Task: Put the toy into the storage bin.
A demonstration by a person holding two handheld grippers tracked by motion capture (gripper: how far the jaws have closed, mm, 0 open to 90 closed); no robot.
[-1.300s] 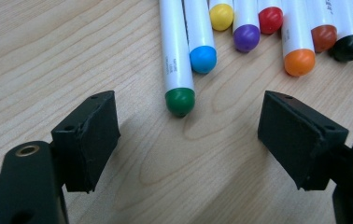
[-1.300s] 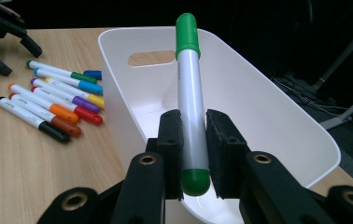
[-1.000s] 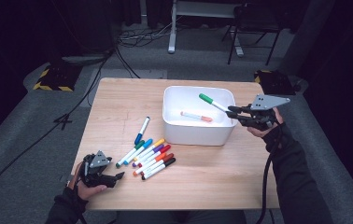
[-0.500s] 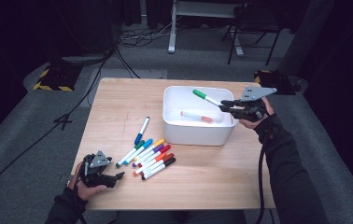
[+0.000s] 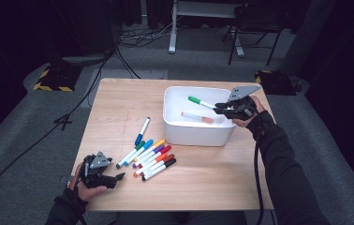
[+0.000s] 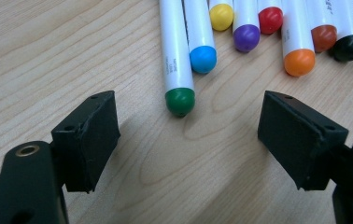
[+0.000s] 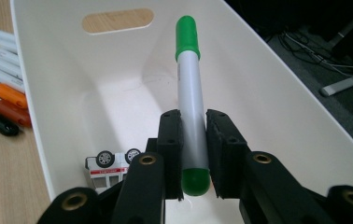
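Right gripper (image 5: 223, 108) shifted left since earlier frame, now over white bin (image 5: 175, 131), jaws clamped on green marker (image 5: 199, 101); capped end points into bin, marker above bin floor. Orange-capped marker (image 5: 197, 117) lies inside bin; right gripper view also shows toy car (image 7: 109, 166) on bin floor. Left gripper (image 5: 112, 178) unmoved at near-left table (image 5: 119, 103) corner, jaws wide apart, holding nothing. Marker row (image 5: 151, 155) lies just beyond it, well apart from bin.
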